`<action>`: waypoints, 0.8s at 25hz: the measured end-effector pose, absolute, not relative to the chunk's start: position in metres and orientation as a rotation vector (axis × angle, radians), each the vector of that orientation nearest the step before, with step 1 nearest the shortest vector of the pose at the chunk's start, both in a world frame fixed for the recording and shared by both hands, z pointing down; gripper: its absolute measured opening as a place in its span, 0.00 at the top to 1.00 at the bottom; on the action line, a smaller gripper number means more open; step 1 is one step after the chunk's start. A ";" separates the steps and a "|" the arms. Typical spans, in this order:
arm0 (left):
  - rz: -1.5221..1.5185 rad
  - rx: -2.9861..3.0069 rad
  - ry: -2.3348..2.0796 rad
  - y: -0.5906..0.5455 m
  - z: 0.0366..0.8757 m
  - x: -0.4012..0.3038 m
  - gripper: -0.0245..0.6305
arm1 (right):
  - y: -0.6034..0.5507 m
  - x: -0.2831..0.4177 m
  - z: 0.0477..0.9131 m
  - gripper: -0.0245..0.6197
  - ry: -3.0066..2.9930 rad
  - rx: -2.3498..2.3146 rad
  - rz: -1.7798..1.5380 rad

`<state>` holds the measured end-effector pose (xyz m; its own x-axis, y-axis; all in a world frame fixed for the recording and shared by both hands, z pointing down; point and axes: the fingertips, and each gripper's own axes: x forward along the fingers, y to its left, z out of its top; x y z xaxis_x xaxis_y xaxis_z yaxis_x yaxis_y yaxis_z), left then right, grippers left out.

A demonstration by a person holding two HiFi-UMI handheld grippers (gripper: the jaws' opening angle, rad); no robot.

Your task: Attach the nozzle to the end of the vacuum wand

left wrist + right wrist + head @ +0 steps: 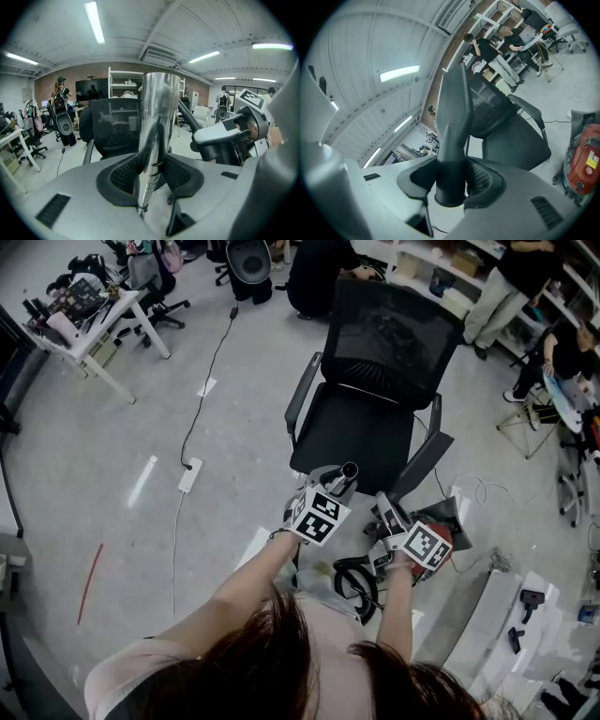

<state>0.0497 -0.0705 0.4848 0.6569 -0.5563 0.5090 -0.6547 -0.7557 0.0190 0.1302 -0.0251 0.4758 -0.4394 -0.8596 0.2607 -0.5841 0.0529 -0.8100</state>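
Head view, nearest first: the left tongs (335, 488) are clamped on the wand (348, 471), whose open round end points up and away. Just to their right, the right tongs (388, 512) are closed on the nozzle (454, 103). The two parts are near each other but apart, so the joint is not yet made.

The left gripper view shows the wand as a mirror-smooth chrome tube pinched between ribbed black pads. The right gripper view shows the nozzle as matte dark plastic, with a round collar low between the pads that tapers to a flat, angled tip.

The collar seems to sit deep in the pads, facing back toward the tongs, though the angle makes this hard to judge. If so, the wand may strike the pads before it seats. The slick tube could also twist or slide under a push, and a skewed approach would jam rim against rim.

Beyond them lie the red vacuum body (586, 161) on the floor (112, 474) at right and a black mesh office chair (370, 381) farther off.
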 end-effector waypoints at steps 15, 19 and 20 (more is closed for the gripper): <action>0.745 2.681 -0.957 -0.059 0.486 0.049 0.73 | -0.038 0.118 0.407 0.68 2.093 -1.388 -1.136; 0.749 2.690 -0.935 -0.059 0.486 0.049 0.73 | -0.047 0.115 0.397 0.68 2.093 -1.386 -1.109; 0.750 2.693 -0.929 -0.059 0.486 0.049 0.73 | -0.050 0.113 0.394 0.68 2.095 -1.383 -1.102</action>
